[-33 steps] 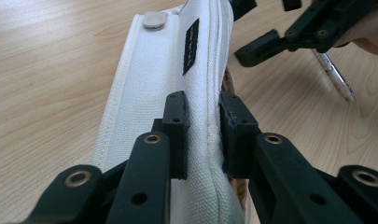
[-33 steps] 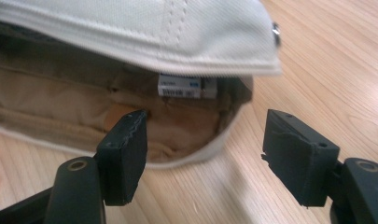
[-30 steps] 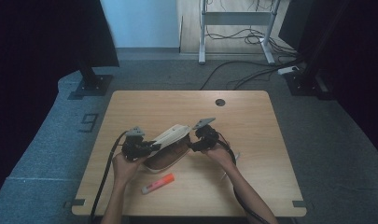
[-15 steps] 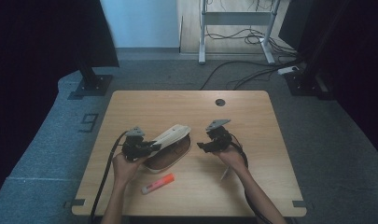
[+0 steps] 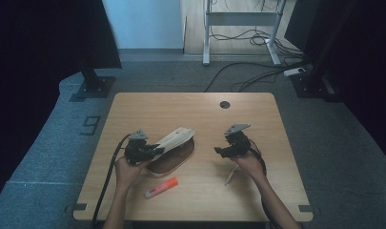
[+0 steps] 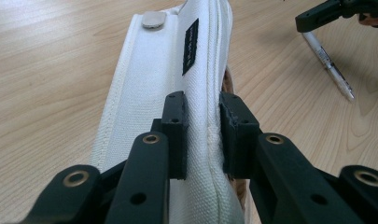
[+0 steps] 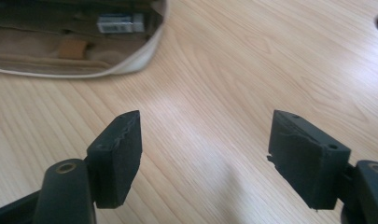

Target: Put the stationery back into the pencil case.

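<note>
The left gripper [image 6: 203,135] is clamped on the raised white flap of the pencil case [image 5: 174,150], holding the case open on the table [image 5: 190,109], while the right gripper [image 7: 205,154] stands with its jaws apart and nothing between them, having just been opening. Inside the open case a small labelled item [image 7: 117,22] already lies, so I judge some packing is done. A pen [image 5: 231,174] just below the right gripper and an orange marker [image 5: 161,187] near the table's front edge remain outside, so these probably are left to put in.
</note>
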Demonstrator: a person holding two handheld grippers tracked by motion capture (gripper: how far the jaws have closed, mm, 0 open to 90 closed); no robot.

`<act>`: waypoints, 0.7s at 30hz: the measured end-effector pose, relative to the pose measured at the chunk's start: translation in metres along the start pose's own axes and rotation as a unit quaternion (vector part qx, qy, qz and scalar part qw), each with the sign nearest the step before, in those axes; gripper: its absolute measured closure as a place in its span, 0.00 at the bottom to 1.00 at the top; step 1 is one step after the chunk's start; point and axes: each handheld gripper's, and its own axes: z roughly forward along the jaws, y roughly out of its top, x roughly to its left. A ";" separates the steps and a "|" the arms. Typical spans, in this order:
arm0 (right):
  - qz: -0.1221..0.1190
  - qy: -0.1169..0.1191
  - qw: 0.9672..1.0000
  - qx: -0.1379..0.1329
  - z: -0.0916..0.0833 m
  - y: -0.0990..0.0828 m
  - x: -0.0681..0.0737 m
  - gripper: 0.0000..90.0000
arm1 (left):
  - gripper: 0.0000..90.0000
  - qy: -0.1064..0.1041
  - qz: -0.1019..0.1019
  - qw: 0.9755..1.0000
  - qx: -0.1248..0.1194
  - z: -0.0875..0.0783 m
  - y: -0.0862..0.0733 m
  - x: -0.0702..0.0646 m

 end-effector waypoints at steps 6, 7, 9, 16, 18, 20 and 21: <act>0.015 -0.009 1.000 0.001 -0.008 -0.012 -0.010 0.27 | 0.81 -0.001 0.000 1.000 -0.001 0.000 0.000 0.000; 0.016 -0.011 1.000 0.001 -0.010 -0.014 -0.011 0.26 | 0.81 -0.001 -0.001 1.000 -0.001 0.000 0.000 0.000; 0.018 -0.011 1.000 0.001 -0.013 -0.018 -0.012 0.26 | 0.81 -0.002 0.000 1.000 -0.001 0.000 0.000 0.000; 0.025 -0.013 1.000 0.004 -0.019 -0.030 -0.016 0.26 | 0.81 -0.003 0.000 1.000 -0.001 0.000 0.000 -0.001; 0.031 -0.018 0.999 0.005 -0.021 -0.036 -0.019 0.26 | 0.81 -0.003 0.000 1.000 -0.001 0.000 0.000 -0.001; 0.034 -0.020 0.999 0.006 -0.022 -0.039 -0.022 0.26 | 0.81 -0.003 0.001 1.000 -0.001 0.000 0.000 -0.001; 0.037 -0.020 0.999 0.007 -0.023 -0.041 -0.023 0.26 | 0.81 -0.003 0.000 1.000 -0.001 0.000 0.000 -0.001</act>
